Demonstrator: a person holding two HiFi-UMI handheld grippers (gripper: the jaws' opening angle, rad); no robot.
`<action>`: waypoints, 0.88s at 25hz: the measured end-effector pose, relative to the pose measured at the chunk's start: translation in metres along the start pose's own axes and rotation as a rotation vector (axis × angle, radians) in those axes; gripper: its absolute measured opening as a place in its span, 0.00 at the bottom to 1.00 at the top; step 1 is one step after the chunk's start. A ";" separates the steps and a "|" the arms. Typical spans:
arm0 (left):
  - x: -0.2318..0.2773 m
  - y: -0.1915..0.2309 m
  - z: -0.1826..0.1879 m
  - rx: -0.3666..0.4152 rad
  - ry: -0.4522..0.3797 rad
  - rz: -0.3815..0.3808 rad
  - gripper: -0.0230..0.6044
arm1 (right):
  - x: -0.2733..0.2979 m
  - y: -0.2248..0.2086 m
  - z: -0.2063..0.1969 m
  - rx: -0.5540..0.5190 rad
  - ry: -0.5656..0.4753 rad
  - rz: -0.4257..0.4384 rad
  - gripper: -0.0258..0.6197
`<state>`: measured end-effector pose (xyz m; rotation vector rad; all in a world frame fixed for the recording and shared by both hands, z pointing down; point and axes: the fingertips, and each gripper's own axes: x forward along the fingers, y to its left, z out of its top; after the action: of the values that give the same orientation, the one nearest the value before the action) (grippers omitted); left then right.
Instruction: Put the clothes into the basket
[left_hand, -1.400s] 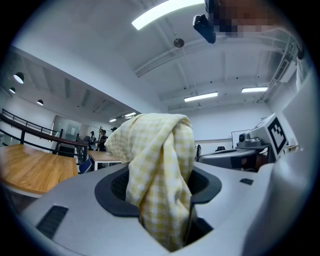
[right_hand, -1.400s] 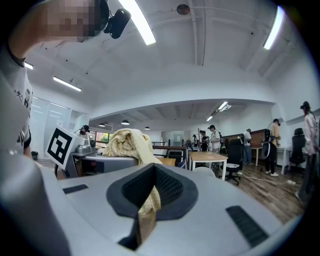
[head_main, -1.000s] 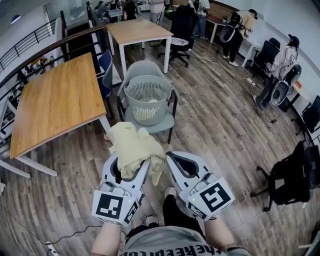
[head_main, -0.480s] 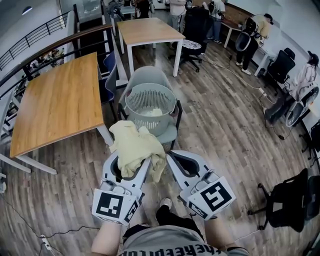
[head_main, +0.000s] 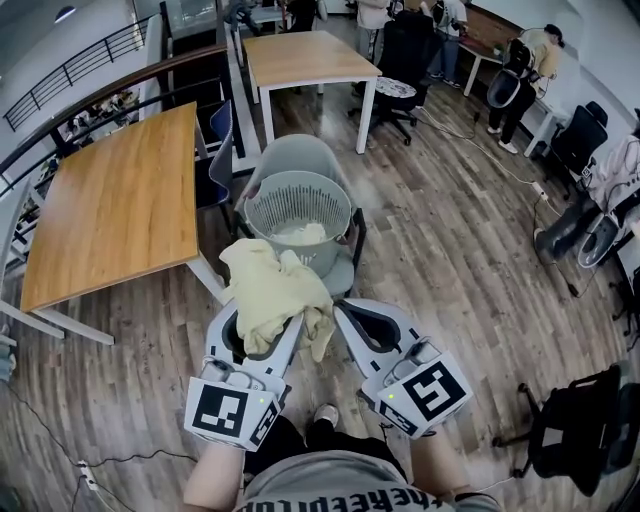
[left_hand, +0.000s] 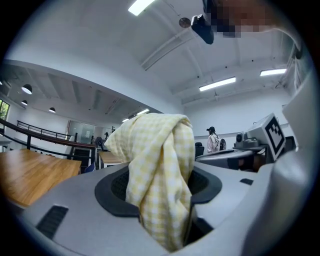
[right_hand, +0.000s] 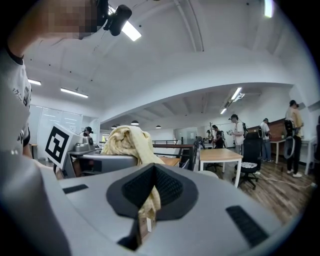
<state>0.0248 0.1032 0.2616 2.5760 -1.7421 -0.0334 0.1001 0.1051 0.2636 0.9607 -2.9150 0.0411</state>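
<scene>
A yellow checked cloth (head_main: 270, 290) is bunched between the jaws of my left gripper (head_main: 258, 330), which is shut on it. In the left gripper view the cloth (left_hand: 160, 170) fills the gap and spills over the top. My right gripper (head_main: 345, 312) is beside it, its jaws closed on a hanging strip of the same cloth (right_hand: 149, 200). A grey slatted laundry basket (head_main: 298, 205) stands on a grey chair (head_main: 340, 275) just ahead of both grippers. Something white (head_main: 302, 235) lies in its bottom.
A wooden table (head_main: 110, 200) stands to the left of the chair, a second table (head_main: 305, 55) farther back. A dark office chair (head_main: 560, 440) is at the right. Several people stand at the far end. Cables run across the wood floor.
Both grippers, still holding the cloth, have come closer to the basket on the chair. The basket now sits nearer and lower in the head view. The grips look the same.
</scene>
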 end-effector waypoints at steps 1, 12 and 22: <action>0.002 0.000 0.000 0.002 0.003 0.001 0.44 | 0.001 -0.003 -0.001 0.005 -0.001 0.001 0.05; 0.029 0.030 -0.002 0.001 0.005 -0.025 0.44 | 0.036 -0.021 -0.001 0.010 -0.003 -0.028 0.05; 0.054 0.085 0.007 0.005 0.014 -0.097 0.44 | 0.093 -0.029 0.008 0.026 -0.001 -0.100 0.05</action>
<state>-0.0343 0.0209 0.2577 2.6557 -1.6138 -0.0128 0.0425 0.0267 0.2625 1.1096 -2.8689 0.0725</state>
